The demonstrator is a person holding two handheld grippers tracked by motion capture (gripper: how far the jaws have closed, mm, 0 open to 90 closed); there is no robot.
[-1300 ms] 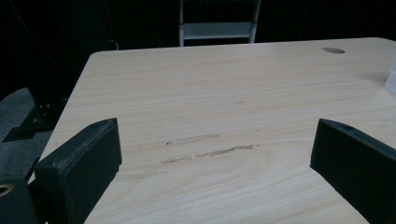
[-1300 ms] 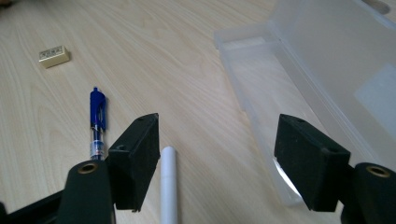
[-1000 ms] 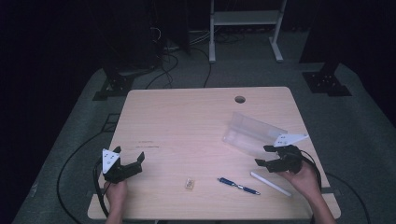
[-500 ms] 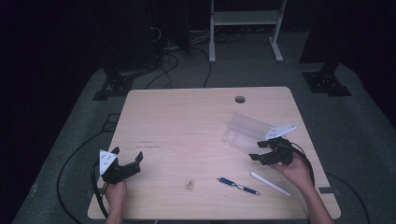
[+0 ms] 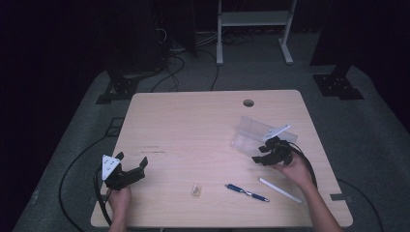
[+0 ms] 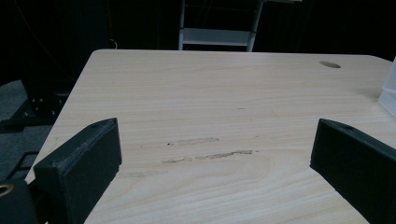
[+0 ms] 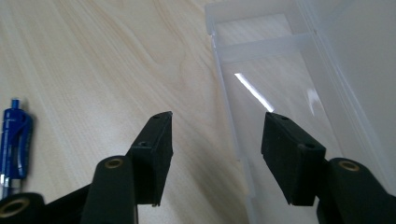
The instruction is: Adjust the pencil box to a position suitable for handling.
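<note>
No legible text, label, brand, number or sign anywhere.

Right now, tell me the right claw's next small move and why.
Probably ease down and close on the clear box's near wall. The right claw straddles that wall with both pads apart from it; its jaws have just been closing, and nothing is gripped yet.

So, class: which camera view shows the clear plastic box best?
The right gripper view: the clear plastic box looms close, walls and divider plain. The high view shows it whole but small; the left gripper view catches only a corner.
</note>
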